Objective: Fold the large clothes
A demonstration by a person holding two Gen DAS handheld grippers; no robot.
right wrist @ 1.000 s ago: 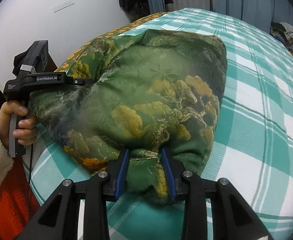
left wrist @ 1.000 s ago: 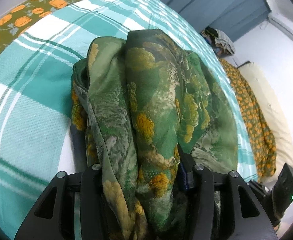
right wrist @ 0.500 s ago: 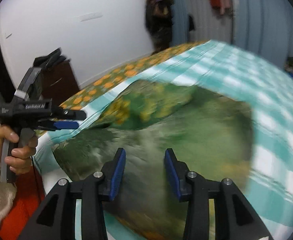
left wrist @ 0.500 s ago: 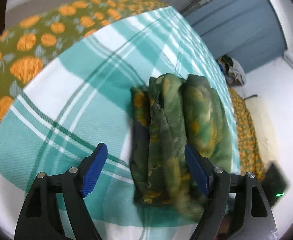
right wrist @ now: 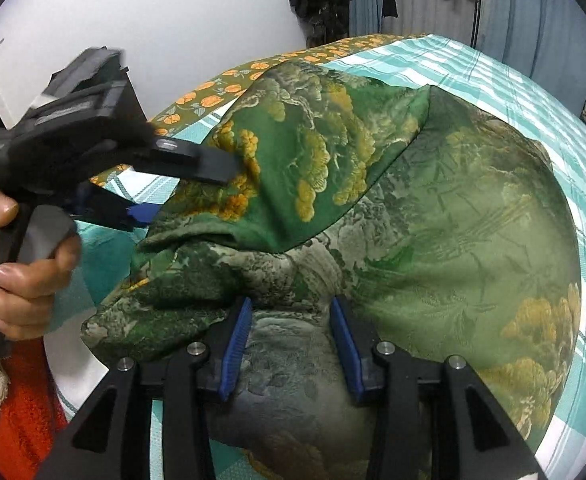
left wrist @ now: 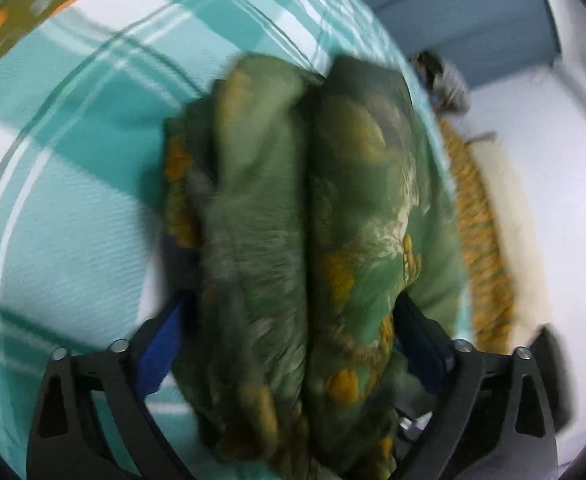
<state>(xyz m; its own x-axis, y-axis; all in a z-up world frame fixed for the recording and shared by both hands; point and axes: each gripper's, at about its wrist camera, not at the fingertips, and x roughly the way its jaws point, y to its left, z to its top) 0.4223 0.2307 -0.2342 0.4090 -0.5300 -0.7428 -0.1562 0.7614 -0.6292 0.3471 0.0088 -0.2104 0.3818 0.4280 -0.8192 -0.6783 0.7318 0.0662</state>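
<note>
- On the teal plaid bed point(right wrist: 513, 80), the folded green garment point(right wrist: 433, 208) is laid.
- Left tool point(left wrist: 289, 344): jaws opening, wide apart, garment bundle between them.
- Right tool point(right wrist: 289, 344): partly apart, fabric between pads, clamping cannot be told.

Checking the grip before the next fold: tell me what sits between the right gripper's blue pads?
A bunched fold of the green patterned garment fills the gap in the right gripper, per the right wrist view.
</note>
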